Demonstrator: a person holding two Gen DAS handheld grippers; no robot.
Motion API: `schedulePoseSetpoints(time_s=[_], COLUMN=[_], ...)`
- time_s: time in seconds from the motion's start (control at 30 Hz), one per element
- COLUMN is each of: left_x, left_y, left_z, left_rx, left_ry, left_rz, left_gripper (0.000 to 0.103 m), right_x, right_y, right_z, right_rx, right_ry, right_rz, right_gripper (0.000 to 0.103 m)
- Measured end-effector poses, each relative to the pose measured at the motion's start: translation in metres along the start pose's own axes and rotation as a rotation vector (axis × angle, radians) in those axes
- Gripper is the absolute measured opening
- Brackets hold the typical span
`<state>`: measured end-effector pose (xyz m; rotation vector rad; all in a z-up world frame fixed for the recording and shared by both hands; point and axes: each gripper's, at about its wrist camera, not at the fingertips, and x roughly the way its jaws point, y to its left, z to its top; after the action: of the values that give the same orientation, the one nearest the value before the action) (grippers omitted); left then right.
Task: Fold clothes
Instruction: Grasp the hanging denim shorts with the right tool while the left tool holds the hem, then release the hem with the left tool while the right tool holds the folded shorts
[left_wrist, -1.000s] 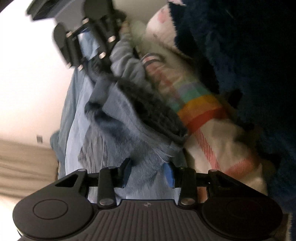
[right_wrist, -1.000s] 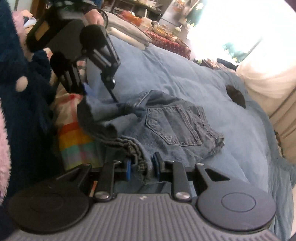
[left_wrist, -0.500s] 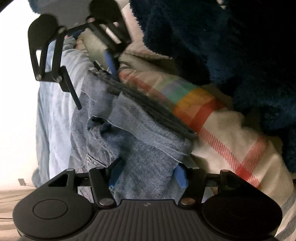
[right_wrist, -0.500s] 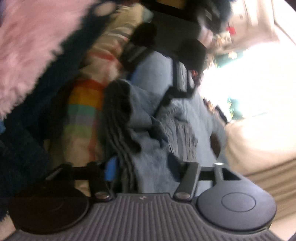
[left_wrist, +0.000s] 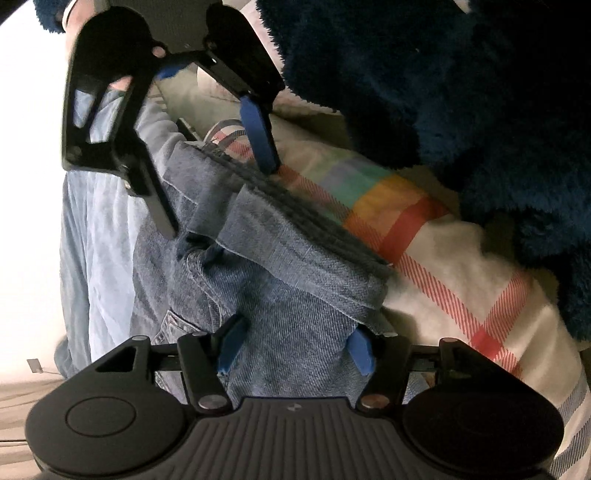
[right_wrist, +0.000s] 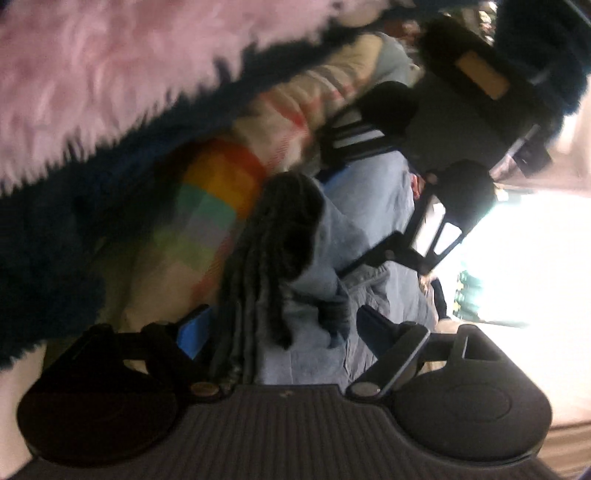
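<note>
1. Across the left wrist view, folded jeans (left_wrist: 280, 295) are lying on the light blue bedspread (left_wrist: 99, 236), their thick folded edge butting against a plaid blanket (left_wrist: 443, 266) with a rainbow band; a dark blue fleece (left_wrist: 461, 92) is hanging over that.
2. Left gripper (left_wrist: 293, 350) is standing about half open with denim lying between the blue pads, which are not pressing on it. Right gripper (left_wrist: 218, 195), seen opposite at the far end of the fold, is also spread.
3. Right wrist view, blurred: right gripper (right_wrist: 284, 332) is opening, jaws wide, the stacked denim edge (right_wrist: 258, 295) between them but loose. Left gripper (right_wrist: 373, 214) is hovering beyond it.
4. Judgement: both claws are letting go after a fold; the jeans look compactly folded. Next move probably calls for backing off without dragging the layers, then smoothing or taking another garment.
</note>
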<state>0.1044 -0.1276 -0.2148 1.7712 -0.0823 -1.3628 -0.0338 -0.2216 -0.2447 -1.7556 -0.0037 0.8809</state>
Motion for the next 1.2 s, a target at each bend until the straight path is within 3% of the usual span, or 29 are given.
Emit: schedulePoseSetpoints(time_s=[0.13,0.23,0.3,0.33,0.47,0.57,0.73,0.9,1.03,1.17,1.2], left_x=[-0.002,-0.005,-0.006,-0.007,-0.015,-0.028,-0.055,-0.069,-0.049,-0.032,-0.029], left_y=[-0.002,-0.003,-0.004,-0.005,-0.011,-0.016,-0.021,-0.034,-0.048,-0.026,-0.02], left_z=[0.002,0.003,0.003,0.004,0.007,0.008,0.004,-0.011,-0.018,-0.035,-0.039], left_rx=[-0.014,-0.035,-0.066,-0.082,-0.125,-0.168,-0.331,-0.373,-0.311,-0.339,-0.361], left_ry=[0.001,-0.001,-0.002,-0.002,-0.006,-0.003,0.027,0.032,0.019,0.006,-0.003], left_rz=[0.0,0.004,0.01,0.013,0.038,0.082,0.168,0.224,0.269,0.296,0.293], left_gripper=[0.06,0.06,0.06,0.06,0.06,0.06,0.064,0.069,0.078,0.079,0.083], right_x=[0.008,0.012,0.015,0.017,0.015,0.012,0.0,-0.013,-0.022,0.0,0.002], right_y=[-0.01,-0.025,-0.035,-0.04,-0.067,-0.101,-0.142,-0.171,-0.177,-0.193,-0.197], right_z=[0.006,0.003,0.0,-0.002,-0.008,-0.018,-0.029,-0.045,-0.04,-0.045,-0.044], right_rx=[-0.072,-0.045,-0.011,0.006,0.201,0.417,0.617,0.805,0.858,0.883,0.891], right_ry=[-0.064,-0.073,-0.065,-0.061,-0.053,-0.04,-0.032,-0.022,-0.025,-0.02,-0.021], right_rz=[-0.01,0.063,0.127,0.159,0.228,0.301,0.37,0.392,0.378,0.378,0.376], right_gripper=[0.087,0.078,0.055,0.049,0.033,0.03,0.027,0.025,0.025,0.025,0.025])
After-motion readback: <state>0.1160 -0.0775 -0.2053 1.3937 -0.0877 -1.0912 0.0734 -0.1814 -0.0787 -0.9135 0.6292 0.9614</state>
